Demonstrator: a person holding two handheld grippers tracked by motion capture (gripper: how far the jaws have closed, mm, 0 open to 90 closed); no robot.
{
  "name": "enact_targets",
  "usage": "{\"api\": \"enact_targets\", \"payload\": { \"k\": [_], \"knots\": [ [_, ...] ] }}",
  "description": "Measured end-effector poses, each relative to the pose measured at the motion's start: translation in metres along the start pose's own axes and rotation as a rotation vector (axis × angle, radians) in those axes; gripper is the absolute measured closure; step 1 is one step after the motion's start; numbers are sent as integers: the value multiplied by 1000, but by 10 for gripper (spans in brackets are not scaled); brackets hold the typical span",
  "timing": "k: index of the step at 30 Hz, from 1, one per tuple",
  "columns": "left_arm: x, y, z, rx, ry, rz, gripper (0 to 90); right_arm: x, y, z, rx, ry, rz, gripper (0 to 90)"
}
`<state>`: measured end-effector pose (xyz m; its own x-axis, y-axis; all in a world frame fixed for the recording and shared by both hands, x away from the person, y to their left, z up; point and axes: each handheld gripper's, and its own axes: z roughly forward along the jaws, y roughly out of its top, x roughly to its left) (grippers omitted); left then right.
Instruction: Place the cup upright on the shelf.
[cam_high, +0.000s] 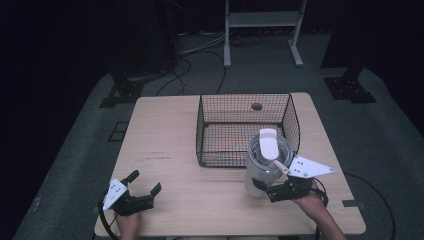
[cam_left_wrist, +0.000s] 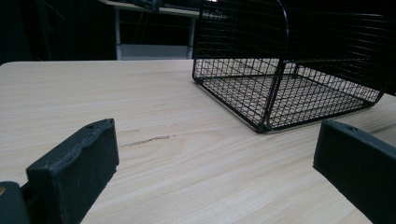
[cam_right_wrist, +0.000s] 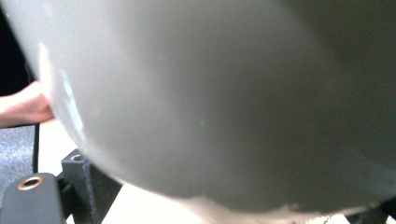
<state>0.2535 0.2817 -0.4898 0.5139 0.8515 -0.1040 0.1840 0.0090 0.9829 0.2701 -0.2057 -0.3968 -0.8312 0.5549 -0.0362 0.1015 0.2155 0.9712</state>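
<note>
From above, our right gripper (cam_high: 270, 190) clamps the white tumbler (cam_high: 265, 165) just before the basket (cam_high: 245, 127), so we lift straight; the left gripper (cam_left_wrist: 210, 172) gapes empty; up close the tumbler's (cam_right_wrist: 210, 93) wall demands firm hold.

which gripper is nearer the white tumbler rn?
Right. The right gripper has its jaws around the base of the white tumbler, in front of the wire basket. The left gripper rests open on the table's near-left area, well apart.
</note>
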Motion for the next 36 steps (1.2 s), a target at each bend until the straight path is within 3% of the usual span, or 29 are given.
{"api": "enact_targets", "payload": {
  "k": [21,25,36],
  "knots": [
    [1,0,0,-2,-3,-5,0,-14,61,24,-7,24,-28,96],
    [2,0,0,-3,2,-8,0,-19,68,29,-16,34,-11,96],
    [4,0,-1,-15,-5,-22,0,-36,85,44,-4,-4,-26,96]
  ]
}}
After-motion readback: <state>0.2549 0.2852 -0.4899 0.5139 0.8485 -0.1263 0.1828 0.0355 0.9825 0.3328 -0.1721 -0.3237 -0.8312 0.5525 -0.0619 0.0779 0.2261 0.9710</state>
